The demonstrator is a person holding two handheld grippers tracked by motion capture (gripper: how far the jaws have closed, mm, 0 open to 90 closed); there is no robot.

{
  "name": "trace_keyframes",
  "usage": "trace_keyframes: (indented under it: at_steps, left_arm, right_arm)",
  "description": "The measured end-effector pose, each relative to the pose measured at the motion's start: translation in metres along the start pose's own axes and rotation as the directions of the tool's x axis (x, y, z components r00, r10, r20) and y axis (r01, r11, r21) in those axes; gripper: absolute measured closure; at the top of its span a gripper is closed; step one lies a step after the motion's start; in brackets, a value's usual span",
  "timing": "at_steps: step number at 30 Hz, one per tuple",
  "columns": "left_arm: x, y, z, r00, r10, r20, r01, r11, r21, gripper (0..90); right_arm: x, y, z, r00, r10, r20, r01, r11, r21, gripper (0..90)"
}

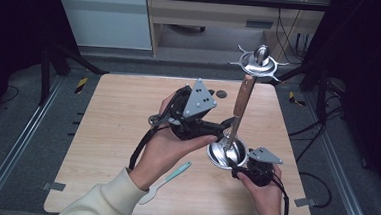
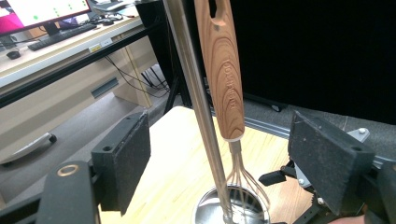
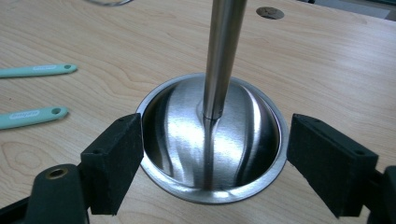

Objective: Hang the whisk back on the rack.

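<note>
Wooden table (image 1: 117,133) bearing a steel utensil stand (image 1: 225,155): round base dish near the right front, upright pole, hook crown (image 1: 259,61) on top. A wood-handled whisk (image 1: 242,98) hangs beside the pole, wires over the dish. Left gripper (image 2: 219,163) is wide open around pole and whisk handle, gripping neither. Right gripper (image 3: 210,158), equally open, flanks the dish rim. Two mint-handled spoons (image 3: 37,70) lie at left.

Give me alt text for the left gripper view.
A whisk with a wood-grain handle hangs beside a steel pole, its wires over the stand's round steel base, between the open left gripper jaws.
</note>
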State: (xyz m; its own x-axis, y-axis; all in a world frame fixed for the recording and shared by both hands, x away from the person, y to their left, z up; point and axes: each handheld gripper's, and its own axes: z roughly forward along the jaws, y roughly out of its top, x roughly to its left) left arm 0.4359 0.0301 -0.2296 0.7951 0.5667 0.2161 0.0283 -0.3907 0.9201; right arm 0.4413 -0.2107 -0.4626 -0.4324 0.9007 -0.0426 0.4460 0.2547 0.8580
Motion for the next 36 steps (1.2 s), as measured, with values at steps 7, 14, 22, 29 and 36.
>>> trace_keyframes:
  at_steps: [7,14,22,29,36]
  left_arm:
    - [0.004,0.003,-0.003,0.9999,0.013,-0.003,-0.013,0.9999,0.003,20.9]
    - [0.008,0.012,-0.006,0.9999,0.015,0.006,-0.015,0.9999,0.004,21.8]
    - [0.013,0.022,-0.008,0.9999,0.007,-0.012,-0.007,1.0,-0.007,27.4]
    - [0.025,0.032,-0.013,0.9995,-0.029,-0.014,0.028,0.9992,-0.029,40.7]
    - [0.037,0.041,-0.016,0.9977,-0.067,-0.004,0.067,0.9964,-0.053,61.0]
  right_arm:
    - [-0.003,-0.002,0.0,0.9999,-0.01,0.002,0.01,1.0,0.019,15.3]
    - [-0.003,-0.003,0.0,0.9998,-0.022,0.0,0.022,0.999,0.038,12.0]
    - [-0.006,-0.004,-0.002,0.9999,-0.008,0.009,0.008,0.999,0.033,12.8]
    - [-0.009,-0.006,-0.003,0.9999,-0.003,0.016,0.003,1.0,0.027,14.2]
    - [-0.009,-0.006,-0.003,0.9999,0.001,0.015,-0.002,1.0,0.029,14.9]
